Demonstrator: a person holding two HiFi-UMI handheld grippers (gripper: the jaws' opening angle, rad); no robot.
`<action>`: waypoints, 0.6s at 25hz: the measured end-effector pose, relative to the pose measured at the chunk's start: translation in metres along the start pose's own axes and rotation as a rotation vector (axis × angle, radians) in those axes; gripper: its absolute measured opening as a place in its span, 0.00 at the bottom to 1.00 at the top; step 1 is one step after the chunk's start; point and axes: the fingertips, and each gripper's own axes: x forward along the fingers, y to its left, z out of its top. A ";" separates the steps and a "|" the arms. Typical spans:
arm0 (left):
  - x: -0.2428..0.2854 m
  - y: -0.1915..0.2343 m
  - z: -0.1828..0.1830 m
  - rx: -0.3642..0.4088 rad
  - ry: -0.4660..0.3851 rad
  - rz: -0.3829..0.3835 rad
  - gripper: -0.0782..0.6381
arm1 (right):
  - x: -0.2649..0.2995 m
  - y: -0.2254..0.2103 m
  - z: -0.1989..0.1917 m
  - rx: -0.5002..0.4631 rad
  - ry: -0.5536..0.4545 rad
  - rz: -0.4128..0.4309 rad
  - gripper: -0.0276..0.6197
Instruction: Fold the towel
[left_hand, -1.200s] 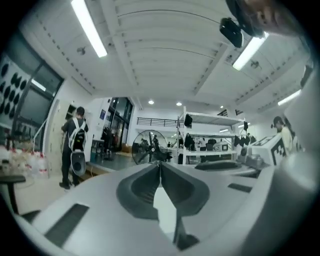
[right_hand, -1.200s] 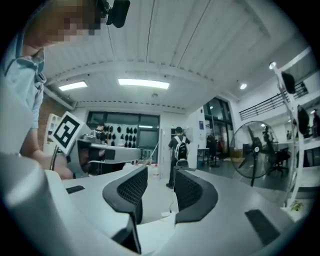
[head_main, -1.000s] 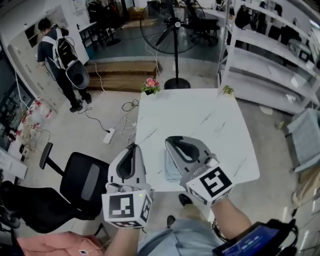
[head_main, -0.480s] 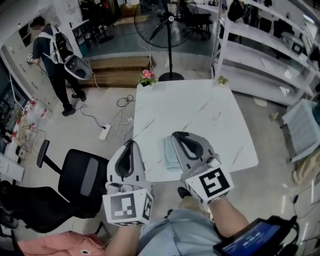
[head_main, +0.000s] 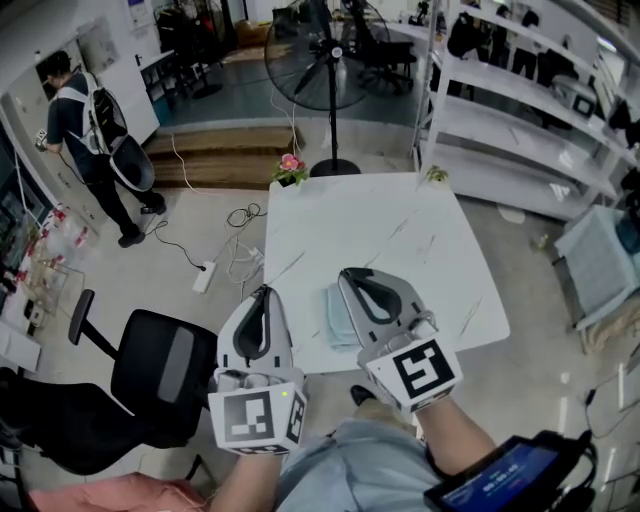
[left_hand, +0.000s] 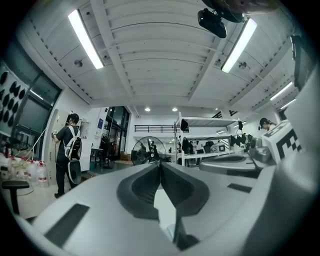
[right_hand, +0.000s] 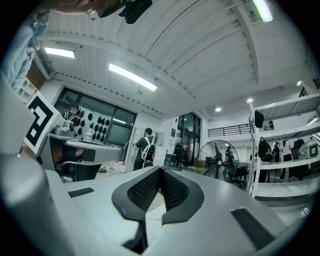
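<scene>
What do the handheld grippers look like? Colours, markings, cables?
The left gripper and right gripper match: light grey shells, dark textured pads inside the jaws, a white cube with black square markers at each rear. No cables visible. Light blue shirt.

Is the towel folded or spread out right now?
Folded: the towel lies as a small, compact rectangle on the table, not spread.

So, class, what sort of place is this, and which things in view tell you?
Probably a workshop or lab, not a home: tall white shelves, a big standing fan on a bare floor, and an office chair beside a white table.
</scene>
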 end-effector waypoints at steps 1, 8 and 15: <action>0.000 0.001 0.001 -0.002 -0.003 0.000 0.12 | 0.000 0.000 0.001 -0.002 -0.002 -0.002 0.06; 0.001 0.001 -0.003 -0.006 0.002 -0.005 0.12 | 0.002 -0.002 0.000 -0.013 -0.002 -0.011 0.06; 0.002 -0.002 -0.004 -0.001 0.012 -0.010 0.12 | 0.003 -0.002 -0.001 -0.008 0.000 -0.007 0.06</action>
